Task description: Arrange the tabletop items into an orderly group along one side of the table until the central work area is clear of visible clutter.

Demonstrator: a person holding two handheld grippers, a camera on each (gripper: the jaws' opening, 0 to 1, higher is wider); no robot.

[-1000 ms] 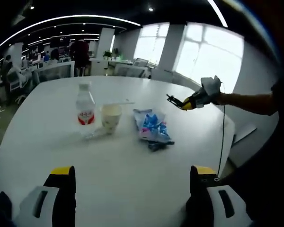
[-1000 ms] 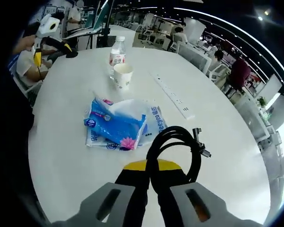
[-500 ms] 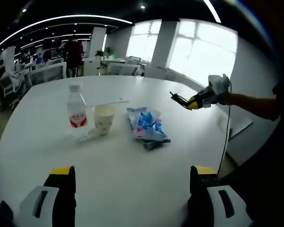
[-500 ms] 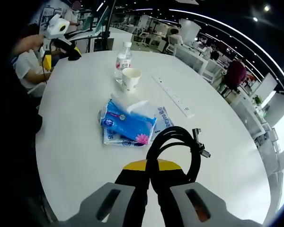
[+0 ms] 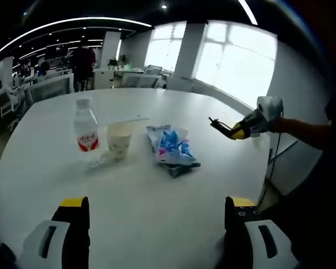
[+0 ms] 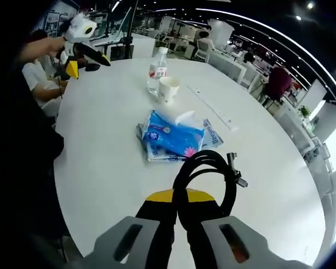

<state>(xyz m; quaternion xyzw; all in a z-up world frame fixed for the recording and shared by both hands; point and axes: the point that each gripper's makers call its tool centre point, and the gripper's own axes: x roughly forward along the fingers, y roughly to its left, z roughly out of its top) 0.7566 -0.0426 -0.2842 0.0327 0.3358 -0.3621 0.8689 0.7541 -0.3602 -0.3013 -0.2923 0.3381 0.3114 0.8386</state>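
Two tools over white bench (image 5: 157, 196). Right tool (image 6: 179, 210) pinched coiled black cable (image 6: 204, 174), held above bench just beside tissue packs (image 6: 171, 140). Left tool (image 5: 157, 224) spread wide, nothing between jaws (right tool also seen from it, beyond tissue packs). Paper cup (image 5: 119, 140) near tissue packs, water bottle (image 5: 87, 131) just beside cup on far side. White power strip (image 6: 213, 109) lay behind packs.

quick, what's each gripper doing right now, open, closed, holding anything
Left gripper: open, holding nothing, above the table.
Right gripper: shut on the coiled black cable.
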